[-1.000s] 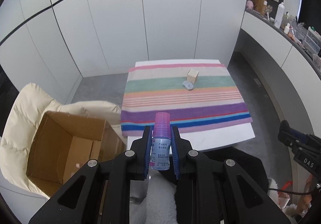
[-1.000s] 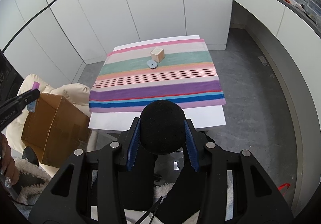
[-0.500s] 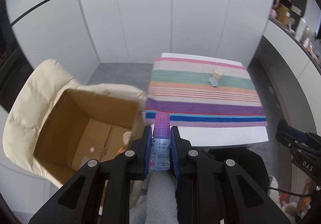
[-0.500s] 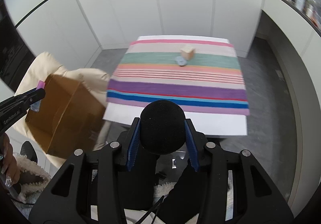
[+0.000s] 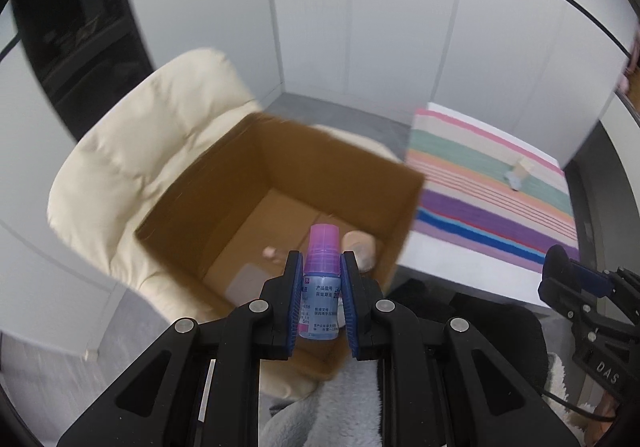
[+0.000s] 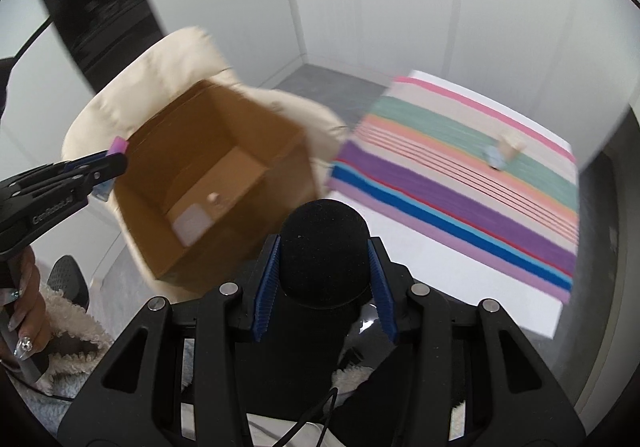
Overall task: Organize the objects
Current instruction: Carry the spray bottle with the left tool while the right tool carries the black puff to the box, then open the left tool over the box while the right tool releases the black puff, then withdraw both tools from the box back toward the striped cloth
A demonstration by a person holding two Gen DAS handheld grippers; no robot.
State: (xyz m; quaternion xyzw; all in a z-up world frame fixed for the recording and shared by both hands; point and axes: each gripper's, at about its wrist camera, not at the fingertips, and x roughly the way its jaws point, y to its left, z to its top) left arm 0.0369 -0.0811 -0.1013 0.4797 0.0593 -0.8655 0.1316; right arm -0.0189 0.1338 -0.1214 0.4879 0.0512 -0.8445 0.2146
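Left wrist view: the left hand-held gripper (image 5: 320,289) is clenched on a small eye-drop bottle (image 5: 320,287) with a pink cap, held upright over the open cardboard box (image 5: 280,151) on a cream chair (image 5: 132,151). Right hand-held gripper (image 6: 323,279) grasps a black foam-tipped microphone (image 6: 324,251); the striped worktop (image 6: 460,183) lies at 2 o'clock, a small wooden block (image 6: 510,145) on it.

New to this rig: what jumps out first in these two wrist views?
The left gripper is clamped on a small bottle with a pink cap, in line with the open cardboard box on a cream chair. The right gripper grips a black foam-headed microphone. To the right lies a striped cloth with two small things on it.
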